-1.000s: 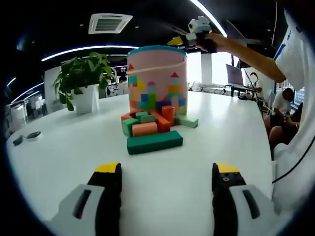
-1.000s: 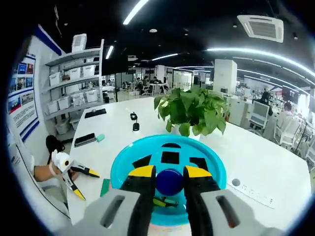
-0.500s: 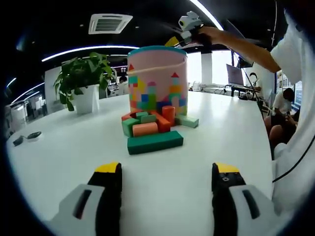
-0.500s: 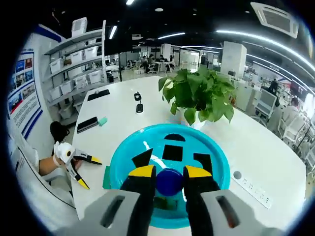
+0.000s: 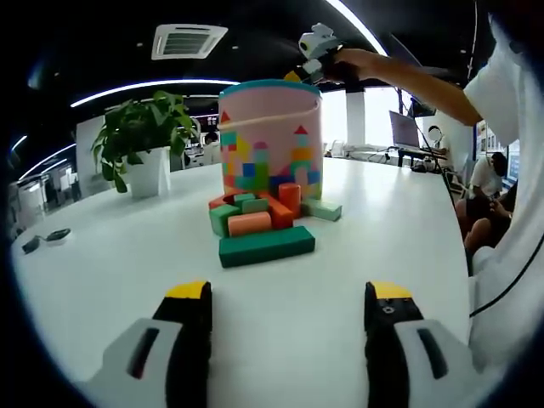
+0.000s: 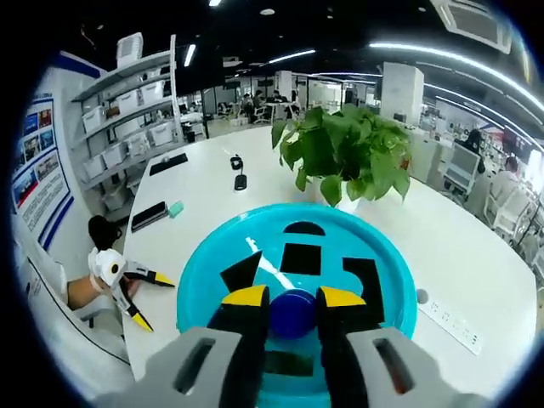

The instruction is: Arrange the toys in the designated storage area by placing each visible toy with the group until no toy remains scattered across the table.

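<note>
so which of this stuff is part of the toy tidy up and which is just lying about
Part of the job:
- pink bucket with its teal shape-sorter lid
- blue piece held in the right tool
- blocks at the bucket's base
- left tool, open

Just lying about:
- potted plant
- phone
- shelves

Open-plan office, dark ceiling, curved strip lights [image 5: 144, 87], ceiling AC vent [image 5: 189, 40]. Large white surface [image 5: 102, 255] carries potted plant [image 5: 144, 140] in white pot. Bright windows [image 5: 374, 119] behind, desks and seated people far right. Right gripper view: white shelving unit [image 6: 140, 119] with storage bins, blue-trimmed wall posters [image 6: 38, 166], phone [image 6: 150, 216] and power strip [image 6: 450, 319] on surface.
</note>
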The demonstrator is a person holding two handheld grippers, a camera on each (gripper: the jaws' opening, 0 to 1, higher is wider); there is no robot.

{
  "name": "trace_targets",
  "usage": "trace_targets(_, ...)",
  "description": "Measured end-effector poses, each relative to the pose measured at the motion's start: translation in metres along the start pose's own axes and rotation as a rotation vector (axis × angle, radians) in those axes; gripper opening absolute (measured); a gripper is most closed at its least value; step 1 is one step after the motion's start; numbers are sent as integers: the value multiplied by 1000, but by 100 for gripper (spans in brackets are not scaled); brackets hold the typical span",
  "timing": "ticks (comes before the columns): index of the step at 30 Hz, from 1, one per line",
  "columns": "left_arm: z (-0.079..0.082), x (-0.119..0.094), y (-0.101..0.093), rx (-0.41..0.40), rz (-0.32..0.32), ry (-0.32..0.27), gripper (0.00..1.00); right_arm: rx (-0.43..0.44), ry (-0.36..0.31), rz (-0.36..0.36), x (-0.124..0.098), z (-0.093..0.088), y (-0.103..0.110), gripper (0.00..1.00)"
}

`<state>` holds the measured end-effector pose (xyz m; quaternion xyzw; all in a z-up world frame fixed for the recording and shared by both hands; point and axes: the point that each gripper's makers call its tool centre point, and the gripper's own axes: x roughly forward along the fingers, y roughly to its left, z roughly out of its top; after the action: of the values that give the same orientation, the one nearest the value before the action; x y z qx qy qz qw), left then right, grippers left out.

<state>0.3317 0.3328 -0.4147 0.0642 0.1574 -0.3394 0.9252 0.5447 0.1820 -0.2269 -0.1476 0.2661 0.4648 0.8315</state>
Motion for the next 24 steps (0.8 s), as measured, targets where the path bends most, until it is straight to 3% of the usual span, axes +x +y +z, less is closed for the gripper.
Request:
trace_targets(5,0,0,0,-3,-2,1,75,27,-46,4,1,0,1,22)
trace_targets(13,-1,1,-1,-8,-7,3,74,-13,-156,-2,2,3,-1,22)
trace_targets(19,0,1,0,-10,-6,4,74,-36,-198,13,0,3,0,23)
trace_targets(24,0,1,-1,-7,-5,3,74,-49,-224,-16,-5,3,-4,27)
